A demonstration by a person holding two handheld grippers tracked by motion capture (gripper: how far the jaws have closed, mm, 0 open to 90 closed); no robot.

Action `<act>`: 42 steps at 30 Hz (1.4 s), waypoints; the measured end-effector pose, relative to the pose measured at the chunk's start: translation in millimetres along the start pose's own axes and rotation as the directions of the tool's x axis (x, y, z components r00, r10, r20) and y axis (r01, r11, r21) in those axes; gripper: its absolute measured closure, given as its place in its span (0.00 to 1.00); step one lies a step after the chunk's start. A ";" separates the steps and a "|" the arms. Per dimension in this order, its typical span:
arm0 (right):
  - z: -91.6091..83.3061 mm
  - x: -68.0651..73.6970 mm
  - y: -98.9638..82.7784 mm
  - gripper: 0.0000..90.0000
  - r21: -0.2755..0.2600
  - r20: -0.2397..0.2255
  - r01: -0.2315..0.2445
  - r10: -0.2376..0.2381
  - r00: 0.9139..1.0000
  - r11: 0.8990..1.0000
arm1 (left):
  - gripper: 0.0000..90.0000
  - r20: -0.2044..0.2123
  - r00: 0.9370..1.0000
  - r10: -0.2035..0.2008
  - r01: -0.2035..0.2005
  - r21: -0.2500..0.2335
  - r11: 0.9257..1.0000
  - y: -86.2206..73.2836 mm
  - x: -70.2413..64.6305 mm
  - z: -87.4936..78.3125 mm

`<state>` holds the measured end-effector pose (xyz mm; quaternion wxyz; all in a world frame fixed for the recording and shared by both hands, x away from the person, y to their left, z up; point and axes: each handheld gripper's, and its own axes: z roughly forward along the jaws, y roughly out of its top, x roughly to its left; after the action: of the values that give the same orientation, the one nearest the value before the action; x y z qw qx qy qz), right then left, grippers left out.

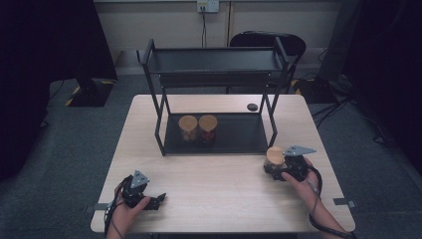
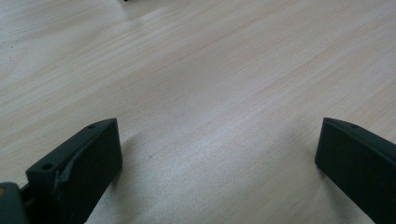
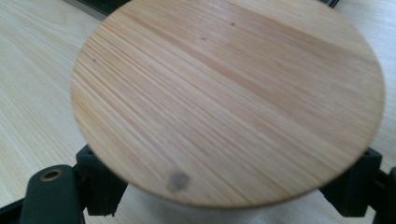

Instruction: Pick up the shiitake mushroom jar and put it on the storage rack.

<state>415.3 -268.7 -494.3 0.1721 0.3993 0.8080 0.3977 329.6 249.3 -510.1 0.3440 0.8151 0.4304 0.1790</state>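
A glass jar with a round wooden lid (image 1: 274, 155) (image 3: 224, 98) stands on the table at the right, just in front of the black rack. My right gripper (image 1: 276, 167) (image 3: 224, 186) hugs the jar's body from both sides under the lid, its black fingers (image 3: 100, 182) against the glass. The lid hides most of the contact. My left gripper (image 1: 158, 200) (image 2: 217, 154) lies near the table's front left edge. Its jaws stand wide open over bare wood with nothing between them.
A black two-tier rack (image 1: 214, 59) stands at the back middle of the table (image 1: 214, 189). Two more wooden-lidded jars (image 1: 188, 127) (image 1: 207, 126) sit side by side on its lower tier. A small black round object (image 1: 253, 106) lies behind the rack. A chair (image 1: 266, 40) stands beyond the table.
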 end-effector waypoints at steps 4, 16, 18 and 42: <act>1.2 -0.2 -0.1 0.22 -0.005 -0.003 -0.006 0.006 1.000 1.000 | 0.00 0.000 1.000 0.000 0.000 0.000 1.000 0.0 0.0 0.0; 3.1 2.1 -0.3 0.27 -0.014 0.002 0.000 0.000 1.000 1.000 | 0.00 0.001 1.000 0.001 -0.001 0.000 1.000 -0.1 0.1 -0.1; 3.0 2.2 -0.2 0.27 -0.013 0.003 0.002 -0.002 1.000 1.000 | 0.00 0.001 1.000 0.001 -0.001 0.000 1.000 0.0 0.1 -0.1; 0.3 15.6 12.2 0.28 -0.001 0.004 0.077 -0.077 0.997 0.997 | 0.00 0.001 1.000 0.001 -0.001 0.000 1.000 -0.1 0.1 -0.1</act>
<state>412.0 -251.9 -484.4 0.1890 0.3688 0.8222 0.3902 329.5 249.5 -510.1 0.3440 0.8155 0.4297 0.1790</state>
